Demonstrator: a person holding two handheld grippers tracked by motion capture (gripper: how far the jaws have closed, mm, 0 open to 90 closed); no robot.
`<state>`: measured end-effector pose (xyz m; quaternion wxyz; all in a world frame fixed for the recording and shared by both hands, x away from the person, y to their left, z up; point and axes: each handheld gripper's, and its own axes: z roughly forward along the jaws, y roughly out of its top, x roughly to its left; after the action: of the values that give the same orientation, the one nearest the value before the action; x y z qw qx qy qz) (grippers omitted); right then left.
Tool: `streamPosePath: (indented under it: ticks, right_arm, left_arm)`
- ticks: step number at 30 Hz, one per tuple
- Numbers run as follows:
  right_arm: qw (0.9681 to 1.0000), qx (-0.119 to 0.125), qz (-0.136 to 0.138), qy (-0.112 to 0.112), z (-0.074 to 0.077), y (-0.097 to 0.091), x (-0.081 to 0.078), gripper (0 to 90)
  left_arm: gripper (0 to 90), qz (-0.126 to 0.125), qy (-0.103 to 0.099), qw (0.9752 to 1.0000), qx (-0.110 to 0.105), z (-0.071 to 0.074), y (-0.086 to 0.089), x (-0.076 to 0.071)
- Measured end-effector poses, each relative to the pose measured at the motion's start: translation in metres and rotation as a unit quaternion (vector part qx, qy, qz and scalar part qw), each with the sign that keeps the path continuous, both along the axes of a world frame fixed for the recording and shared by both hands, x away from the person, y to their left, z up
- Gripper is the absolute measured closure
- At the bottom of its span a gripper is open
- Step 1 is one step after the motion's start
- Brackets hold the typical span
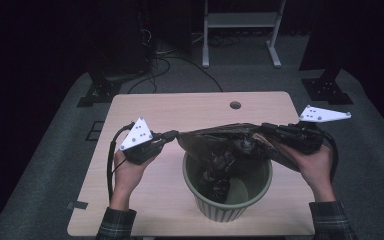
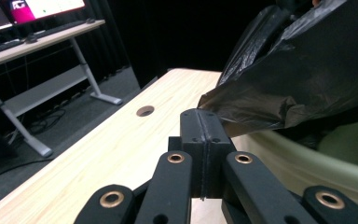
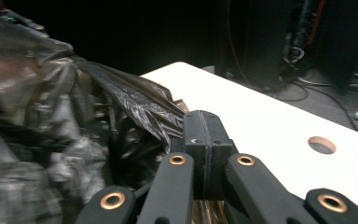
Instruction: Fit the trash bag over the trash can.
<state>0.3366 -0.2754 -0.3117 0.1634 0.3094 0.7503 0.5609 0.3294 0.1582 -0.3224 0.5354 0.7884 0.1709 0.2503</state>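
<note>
In the high view, the left gripper (image 1: 172, 134) sits left of centre, held in the person's left hand (image 1: 125, 167), which enters from the lower left edge. Its grey three-cornered plate faces up and its cable loops down beside the wrist. The jaws are pressed together on the left edge of a black plastic bin bag (image 1: 225, 142). In the left gripper view, the left gripper (image 2: 204, 122) has its jaws fully together at the centre of the frame, with the corner of the bin bag (image 2: 289, 79) pinched at their tip and the film spreading toward the upper right. The bin bag is stretched across the centre of the high view, above the mouth of a pale green ribbed waste bin (image 1: 227, 202), and part of the film hangs down into the bin. The bin stands on a light wooden table (image 1: 180, 107) in the lower centre of the frame, and a round cable hole (image 1: 235, 105) lies above it near the far table edge. On the right of the high view, the right gripper (image 1: 272, 131) is carried in the person's right hand (image 1: 315, 162) and clamps the bag's right edge. In the right gripper view, the right gripper (image 3: 204, 122) has its jaws closed on crinkled film of the bin bag (image 3: 121, 100), which occupies the left half.
</note>
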Motion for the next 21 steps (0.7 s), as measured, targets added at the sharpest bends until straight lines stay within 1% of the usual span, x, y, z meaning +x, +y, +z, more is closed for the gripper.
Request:
streamPosePath:
  ticks: [3, 8, 9, 10, 12, 14, 17, 21]
  right_arm:
    - [0.9998, -0.002, -0.011, 0.014, -0.01, 0.001, 0.013, 90.0]
    - [0.999, -0.008, -0.016, 0.041, -0.032, 0.003, 0.023, 90.0]
    - [0.9988, -0.009, -0.017, 0.045, -0.036, 0.003, 0.024, 90.0]
    - [0.9986, -0.01, -0.016, 0.05, -0.04, 0.003, 0.024, 90.0]
    - [0.9981, -0.01, -0.018, 0.057, -0.045, 0.002, 0.024, 90.0]
    - [0.9978, -0.008, -0.018, 0.063, -0.051, 0.001, 0.024, 90.0]
    - [0.9972, -0.014, -0.017, 0.071, -0.06, 0.002, 0.022, 90.0]
    - [0.9965, -0.014, -0.017, 0.08, -0.071, 0.004, 0.02, 90.0]
  left_arm:
    - [89.7, 0.001, 0.014, 0.9999, -0.001, -0.011, -0.003, 0.01]
    - [89.7, 0.0, 0.041, 0.9991, 0.009, -0.033, -0.005, 0.017]
    - [89.7, 0.0, 0.049, 0.9987, 0.012, -0.038, -0.004, 0.018]
    - [89.7, 0.0, 0.052, 0.9986, 0.012, -0.041, -0.003, 0.018]
    - [89.7, -0.003, 0.061, 0.9981, 0.009, -0.048, -0.001, 0.017]
    - [89.7, -0.006, 0.067, 0.9976, 0.014, -0.054, 0.0, 0.016]
    - [89.7, -0.008, 0.076, 0.9967, 0.026, -0.063, 0.001, 0.014]
    - [89.7, -0.01, 0.087, 0.9957, 0.031, -0.074, 0.001, 0.014]
